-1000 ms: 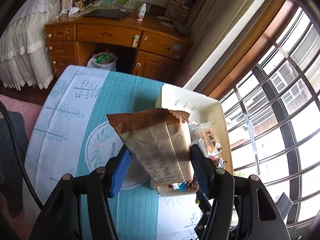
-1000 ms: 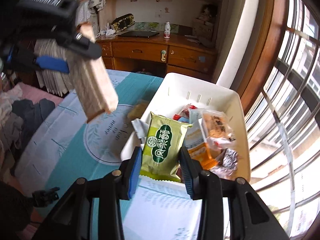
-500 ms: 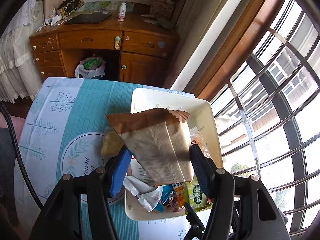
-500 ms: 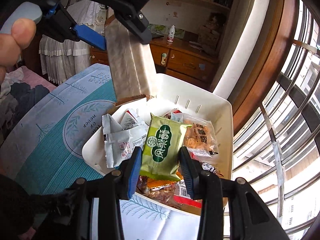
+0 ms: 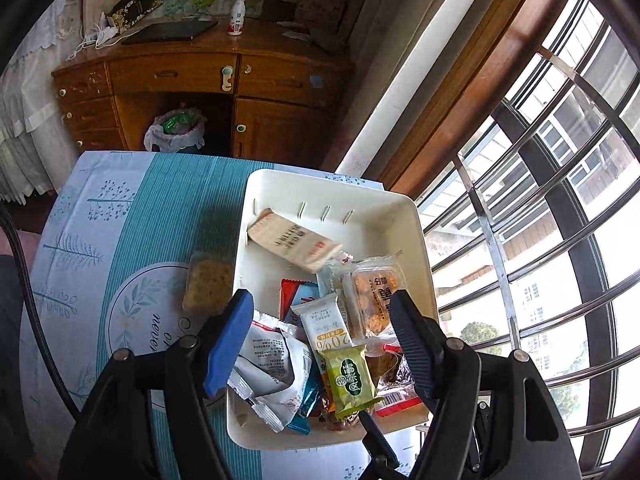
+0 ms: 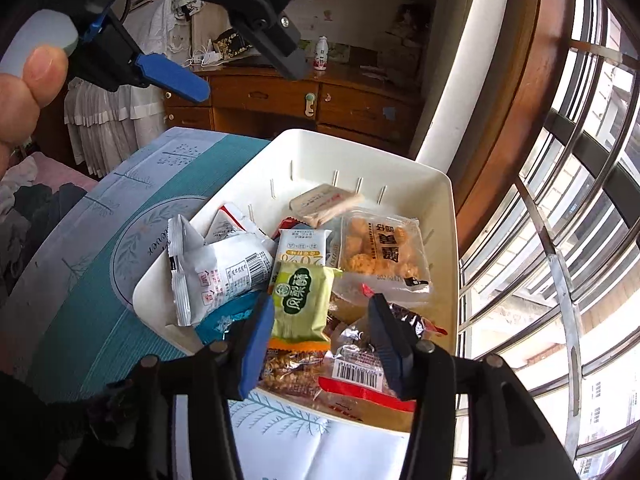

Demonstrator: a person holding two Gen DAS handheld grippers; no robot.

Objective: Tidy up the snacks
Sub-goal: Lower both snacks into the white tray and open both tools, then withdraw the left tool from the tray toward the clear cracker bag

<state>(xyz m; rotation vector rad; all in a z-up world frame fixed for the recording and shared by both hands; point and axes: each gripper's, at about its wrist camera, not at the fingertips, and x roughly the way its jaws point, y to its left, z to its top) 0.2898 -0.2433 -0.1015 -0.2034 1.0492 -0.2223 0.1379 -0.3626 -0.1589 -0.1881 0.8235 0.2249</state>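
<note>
Both tongs are seen spread wide and empty above a white bin (image 5: 420, 240) of snacks: the left gripper (image 5: 322, 344) is held high over the bin, while the right gripper (image 6: 322, 342) is poised low at its near edge, a green snack packet (image 6: 302, 298) framed between its fingers but not touched by them. On the teal tablecloth (image 5: 160, 208), just left of the bin, a clear pack of yellowish crackers (image 5: 206, 286) is left lying outside. Inside the bin, a white torn wrapper (image 6: 216, 274) is piled at the left, a cream "20%" bar (image 5: 326, 322) rests in the middle, and a tan wafer packet (image 5: 294, 240) is caught blurred at the far end. A clear bag of golden puffs (image 6: 382, 250) is placed at the right, toward the barred window (image 5: 560, 200).
</note>
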